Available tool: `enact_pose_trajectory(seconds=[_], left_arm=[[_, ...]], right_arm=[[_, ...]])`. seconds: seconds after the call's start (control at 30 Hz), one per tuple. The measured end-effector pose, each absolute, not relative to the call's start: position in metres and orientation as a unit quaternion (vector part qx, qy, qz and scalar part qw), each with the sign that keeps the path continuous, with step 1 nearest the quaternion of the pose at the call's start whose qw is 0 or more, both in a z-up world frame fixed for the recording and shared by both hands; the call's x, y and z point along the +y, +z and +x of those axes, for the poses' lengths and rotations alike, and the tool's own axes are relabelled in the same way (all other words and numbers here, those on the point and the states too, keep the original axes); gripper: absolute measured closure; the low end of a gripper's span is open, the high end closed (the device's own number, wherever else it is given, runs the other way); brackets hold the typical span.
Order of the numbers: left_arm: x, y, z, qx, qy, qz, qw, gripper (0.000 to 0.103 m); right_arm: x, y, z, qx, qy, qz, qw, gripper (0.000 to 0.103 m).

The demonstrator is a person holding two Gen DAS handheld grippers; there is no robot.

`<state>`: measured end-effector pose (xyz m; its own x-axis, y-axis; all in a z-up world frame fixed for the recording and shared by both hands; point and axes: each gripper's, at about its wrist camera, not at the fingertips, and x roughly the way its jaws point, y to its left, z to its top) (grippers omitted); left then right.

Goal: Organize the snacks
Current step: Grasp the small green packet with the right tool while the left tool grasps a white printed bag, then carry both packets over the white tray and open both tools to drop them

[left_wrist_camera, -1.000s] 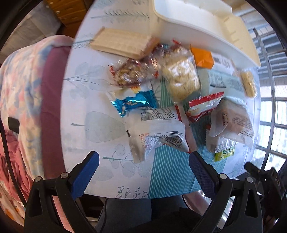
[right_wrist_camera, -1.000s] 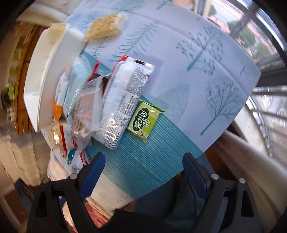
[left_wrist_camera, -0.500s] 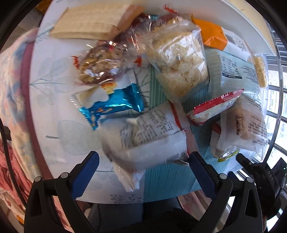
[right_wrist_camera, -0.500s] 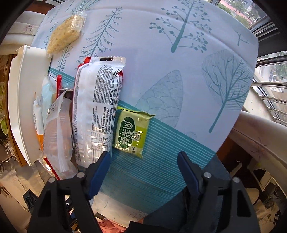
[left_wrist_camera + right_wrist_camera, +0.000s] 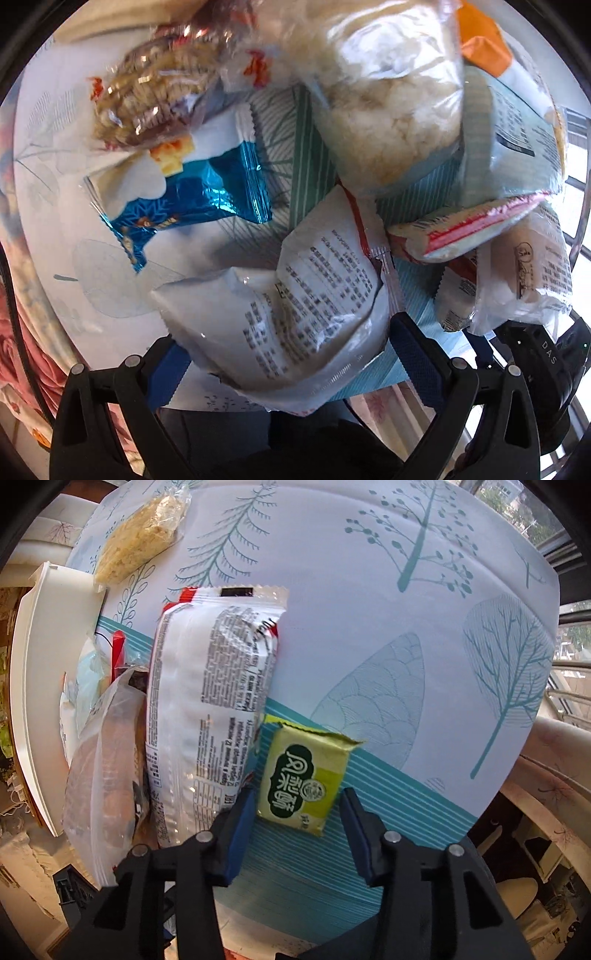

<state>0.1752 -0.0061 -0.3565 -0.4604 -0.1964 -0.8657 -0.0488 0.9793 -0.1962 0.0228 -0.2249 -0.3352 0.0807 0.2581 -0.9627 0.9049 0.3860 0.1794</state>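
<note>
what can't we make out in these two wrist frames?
- Left wrist: clear bag of pale puffed snacks is motion-blurred, label unreadable.
- Left wrist: white printed pouch hides the left claw pad contact.
- Right wrist: white plastic tray is cut off by the frame edge.

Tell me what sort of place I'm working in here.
Most likely a home, at a table by a window. A tree-print tablecloth covers the table, window bars sit just beyond the snack packets, and floral fabric, perhaps bedding or a sofa throw, lies alongside.
</note>
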Motion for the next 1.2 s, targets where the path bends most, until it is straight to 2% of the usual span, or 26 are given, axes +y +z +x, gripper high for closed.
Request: enact_pose_trajectory(seconds=[0.2,0.4,0.53,0.77,1.0,1.2], left_arm=[[0.010,-0.376,0.172,0.860,-0.069,-0.104,0.495,0.005],[0.026,-0.387,0.164,0.863,-0.069,-0.119,0.486,0.023],[0.039,-0.386,0.164,0.864,-0.071,-0.121,0.484,0.041],[0.061,-0.369,0.165,0.858,-0.063,-0.125,0.494,0.041],[0.092,-0.328,0.163,0.843,-0.061,-0.123,0.521,0.041],[0.109,-0.296,0.165,0.811,-0.063,-0.147,0.562,0.041]], right_arm=[[-0.219,-0.338,0.041,0.619,-0.302,0.439,0.576,0.059],[-0.212,-0.330,0.043,0.619,-0.304,0.418,0.592,0.062],[-0.205,-0.321,0.035,0.621,-0.305,0.412,0.594,0.062],[-0.198,-0.305,0.014,0.619,-0.291,0.420,0.596,0.063],[-0.194,-0.276,0.012,0.614,-0.285,0.422,0.603,0.063],[-0.205,-0.238,0.022,0.608,-0.271,0.382,0.642,0.063]])
